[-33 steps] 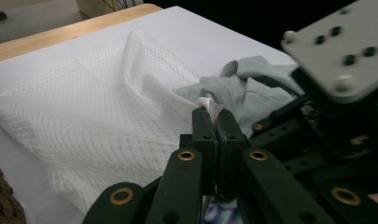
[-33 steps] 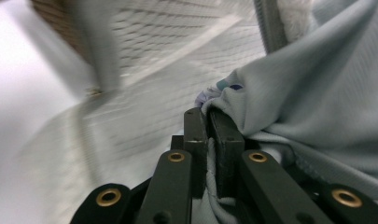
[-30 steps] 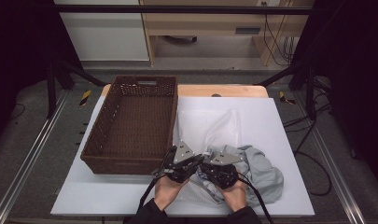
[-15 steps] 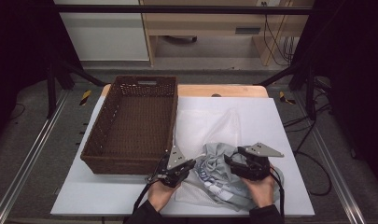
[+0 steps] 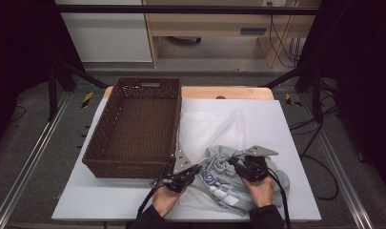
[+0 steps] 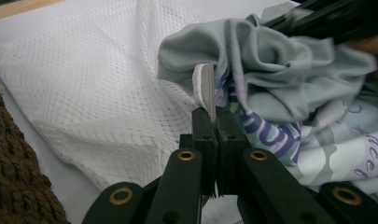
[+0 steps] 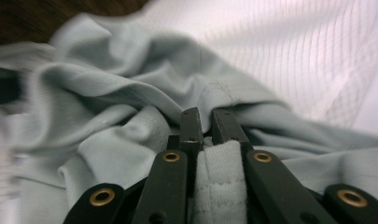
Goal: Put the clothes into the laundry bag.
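High view: left hand-held gripper (image 5: 196, 168) clamped on white mesh laundry bag's (image 5: 207, 129) rim, right hand-held gripper (image 5: 234, 162) just re-closed pinching crumpled grey printed T-shirt (image 5: 219, 177), for bagging on white bench (image 5: 286, 129).

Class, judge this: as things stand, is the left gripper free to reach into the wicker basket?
Probably not yet: the left gripper is shut on the mesh bag's edge, though the basket sits open right beside it.

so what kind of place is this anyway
Probably a lab recording station, not a home: a white board on a metal-railed frame, dark curtains at the sides, loose cables on the floor behind.
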`<state>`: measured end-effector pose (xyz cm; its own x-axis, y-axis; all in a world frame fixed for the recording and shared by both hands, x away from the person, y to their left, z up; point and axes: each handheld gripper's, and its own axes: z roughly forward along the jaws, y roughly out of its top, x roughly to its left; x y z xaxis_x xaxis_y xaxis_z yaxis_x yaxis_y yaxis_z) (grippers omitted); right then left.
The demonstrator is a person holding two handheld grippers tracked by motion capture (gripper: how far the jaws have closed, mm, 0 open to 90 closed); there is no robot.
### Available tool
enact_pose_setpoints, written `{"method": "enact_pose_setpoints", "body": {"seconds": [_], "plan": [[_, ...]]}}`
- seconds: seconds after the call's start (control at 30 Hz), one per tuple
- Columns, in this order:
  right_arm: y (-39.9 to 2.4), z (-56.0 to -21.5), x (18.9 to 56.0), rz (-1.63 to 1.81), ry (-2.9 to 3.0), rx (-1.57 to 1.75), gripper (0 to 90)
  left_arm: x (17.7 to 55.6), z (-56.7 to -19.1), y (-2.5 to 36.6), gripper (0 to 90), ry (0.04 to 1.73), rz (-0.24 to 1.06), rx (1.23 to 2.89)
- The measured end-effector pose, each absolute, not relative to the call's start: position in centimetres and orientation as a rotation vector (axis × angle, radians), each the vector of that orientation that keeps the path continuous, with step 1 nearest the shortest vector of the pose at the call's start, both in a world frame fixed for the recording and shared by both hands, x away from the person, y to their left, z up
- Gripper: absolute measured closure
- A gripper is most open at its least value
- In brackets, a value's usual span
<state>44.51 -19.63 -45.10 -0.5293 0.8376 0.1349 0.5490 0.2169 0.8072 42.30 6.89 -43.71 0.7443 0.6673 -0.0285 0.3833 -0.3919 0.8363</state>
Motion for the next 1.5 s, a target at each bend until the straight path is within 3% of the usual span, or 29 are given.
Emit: {"method": "enact_pose_setpoints", "body": {"seconds": [0.2, 0.33, 0.53, 0.73, 0.83, 0.9, 1.1, 1.33, 1.43, 1.5], "plan": [[-19.7, -42.6, 41.7, 1.392, 2.193, 1.087, 83.2, 42.6, -43.3, 6.9, 88.2, 0.82, 0.371, 2.006], [-16.9, -43.0, 40.0, 1.445, 2.32, 0.98, 83.0, 42.5, -42.1, 6.5, 88.3, 0.805, 0.37, 1.982], [-13.1, -45.6, 41.6, 1.302, 2.365, 1.002, 82.4, 41.4, -39.3, 5.8, 88.3, 0.74, 0.388, 1.947], [-12.1, -47.3, 43.5, 1.203, 2.262, 1.091, 80.1, 41.2, -41.1, 6.3, 88.3, 0.756, 0.369, 1.975], [-12.4, -47.0, 43.2, 1.215, 2.272, 1.089, 70.9, 41.4, -41.9, 6.8, 88.3, 0.768, 0.373, 1.989], [-13.3, -45.7, 42.2, 1.262, 2.271, 1.055, 56.8, 41.4, -42.1, 7.1, 88.3, 0.771, 0.383, 1.983], [-16.8, -42.3, 40.5, 1.332, 2.112, 1.061, 37.4, 41.5, -42.7, 7.2, 88.3, 0.779, 0.397, 2.002], [-19.4, -41.6, 42.7, 1.272, 1.994, 1.204, 24.4, 41.6, -42.8, 7.3, 88.2, 0.782, 0.393, 2.005], [-18.7, -43.1, 44.2, 1.202, 2.059, 1.254, 24.6, 41.6, -42.8, 7.3, 88.3, 0.782, 0.395, 2.006], [-17.7, -45.0, 45.3, 1.183, 2.161, 1.279, 33.9, 41.7, -42.9, 7.3, 88.2, 0.783, 0.398, 2.01]]}}
